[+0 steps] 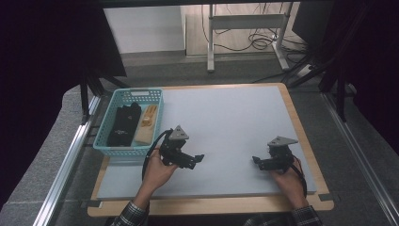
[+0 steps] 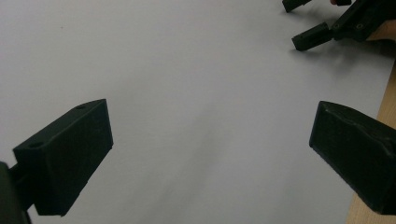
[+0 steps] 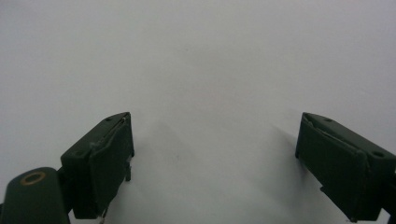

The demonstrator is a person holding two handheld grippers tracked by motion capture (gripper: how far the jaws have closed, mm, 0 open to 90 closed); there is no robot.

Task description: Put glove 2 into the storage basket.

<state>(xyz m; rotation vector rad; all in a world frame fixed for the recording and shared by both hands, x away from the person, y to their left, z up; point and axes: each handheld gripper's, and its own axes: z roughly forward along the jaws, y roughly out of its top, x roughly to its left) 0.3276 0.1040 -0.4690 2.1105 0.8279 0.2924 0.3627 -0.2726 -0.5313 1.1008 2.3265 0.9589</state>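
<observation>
Both grippers rest low over a pale grey mat on a wooden table. My left gripper is held by a hand at the near left, its jaws wide apart and pointing right; in the left gripper view nothing lies between them. My right gripper sits at the near right, jaws pointing left and spread wide, with bare mat between them in the right gripper view. The right gripper's jaws also appear at the top right of the left gripper view.
A teal plastic basket stands at the mat's left edge, holding a black object and a tan wooden-looking object. The table's wooden rim runs along the near side. A metal desk frame and cables stand beyond.
</observation>
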